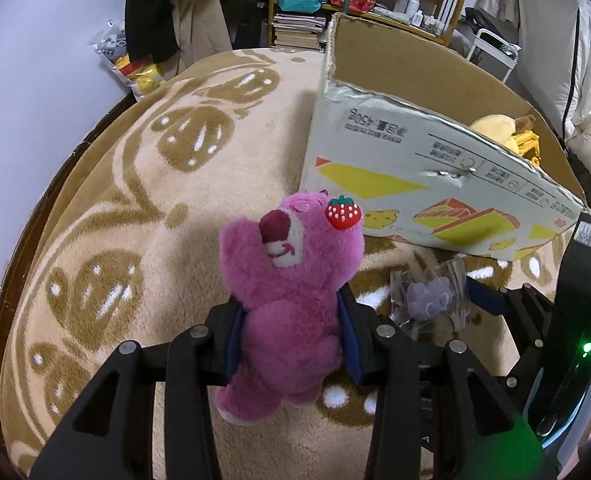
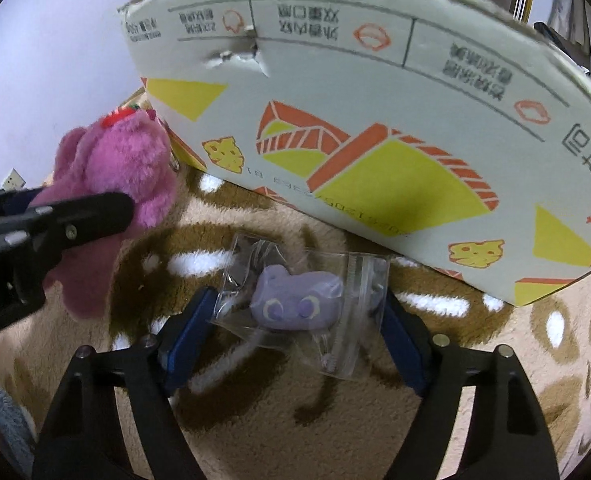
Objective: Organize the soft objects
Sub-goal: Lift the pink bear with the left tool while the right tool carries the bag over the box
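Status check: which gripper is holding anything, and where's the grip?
Left gripper clamps the pink plush bear across its torso. Right gripper stands open around the bagged purple toy and holds nothing.

Pink-purple plush bear (image 1: 291, 312) with a maroon nose and a red strawberry (image 1: 343, 212) with white dots. Rug (image 1: 175, 160) is cream with tan-brown swirls. White cardboard box (image 2: 375, 120) has yellow and orange prints; tiny lilac plush (image 2: 295, 300).

Upside-down "450g" on cardboard box (image 1: 395, 152), other print unreadable
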Tool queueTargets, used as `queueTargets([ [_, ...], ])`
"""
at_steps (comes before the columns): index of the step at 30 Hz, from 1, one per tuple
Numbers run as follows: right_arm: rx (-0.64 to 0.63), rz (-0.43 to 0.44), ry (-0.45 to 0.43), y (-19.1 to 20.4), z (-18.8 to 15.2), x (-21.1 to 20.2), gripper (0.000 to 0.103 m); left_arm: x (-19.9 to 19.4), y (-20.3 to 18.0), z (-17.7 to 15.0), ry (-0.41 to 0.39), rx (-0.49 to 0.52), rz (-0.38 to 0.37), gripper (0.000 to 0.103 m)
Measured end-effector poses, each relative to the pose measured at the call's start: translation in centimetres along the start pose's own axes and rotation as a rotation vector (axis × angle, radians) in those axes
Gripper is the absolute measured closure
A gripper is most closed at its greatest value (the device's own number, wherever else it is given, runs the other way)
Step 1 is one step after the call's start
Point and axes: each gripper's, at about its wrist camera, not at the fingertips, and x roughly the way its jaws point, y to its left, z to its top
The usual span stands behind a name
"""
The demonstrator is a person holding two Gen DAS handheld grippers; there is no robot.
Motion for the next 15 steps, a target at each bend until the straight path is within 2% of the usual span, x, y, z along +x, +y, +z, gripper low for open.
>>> queueTargets([
  [4,0.017,0.027,-0.008,-3.0,0.1,-1.2,0.019,-0.1,-0.3,-0.2,0.0,0.01,-0.002,0.064],
  [15,0.047,0.037,-0.042,-5.8,0.0,-5.2,0.019,-1.2,0.1,-0.4,-0.037,-0.022,-0.009,0.064],
])
